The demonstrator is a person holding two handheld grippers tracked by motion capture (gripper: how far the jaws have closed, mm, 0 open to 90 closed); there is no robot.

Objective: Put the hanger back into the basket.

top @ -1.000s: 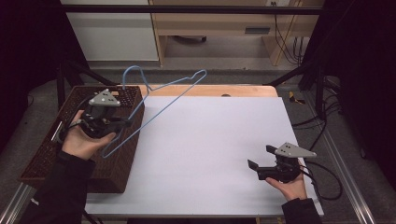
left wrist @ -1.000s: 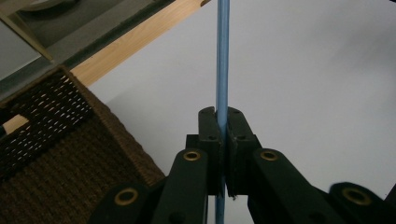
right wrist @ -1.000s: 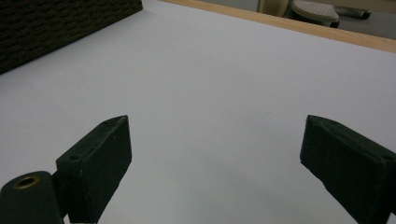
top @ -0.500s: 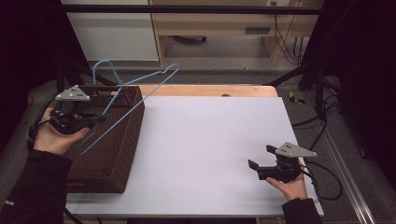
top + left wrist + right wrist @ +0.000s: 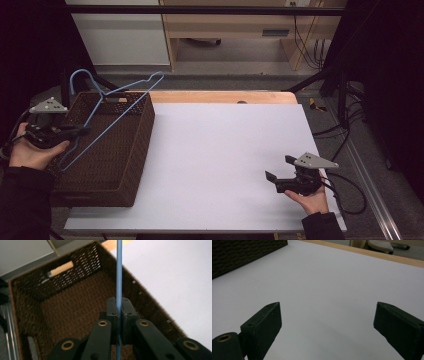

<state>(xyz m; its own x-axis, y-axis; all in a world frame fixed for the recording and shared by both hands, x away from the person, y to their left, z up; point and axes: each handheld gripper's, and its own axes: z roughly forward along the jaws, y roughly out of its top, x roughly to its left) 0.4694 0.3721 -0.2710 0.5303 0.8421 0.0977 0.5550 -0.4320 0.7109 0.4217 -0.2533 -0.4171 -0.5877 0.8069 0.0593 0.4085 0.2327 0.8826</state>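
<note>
Now, your left gripper [image 5: 75, 133] clamps blue wire hanger [image 5: 102, 125] on straight bar, over wicker basket [image 5: 131, 172] at table's 9 o'clock. Hook points 12 o'clock, above far rim. Tilt it flat, lower inside walls, then release. Right gripper [image 5: 280, 175] gapes empty, 5 o'clock.

The person wears dark sleeves. Each tool, left [image 5: 75, 132] and right [image 5: 279, 174], is black, with a grey three-cornered plate dotted white on top and a black cable behind. Brass-ringed screw holes mark the black jaw arms; the pads are flat rectangular blocks.
</note>
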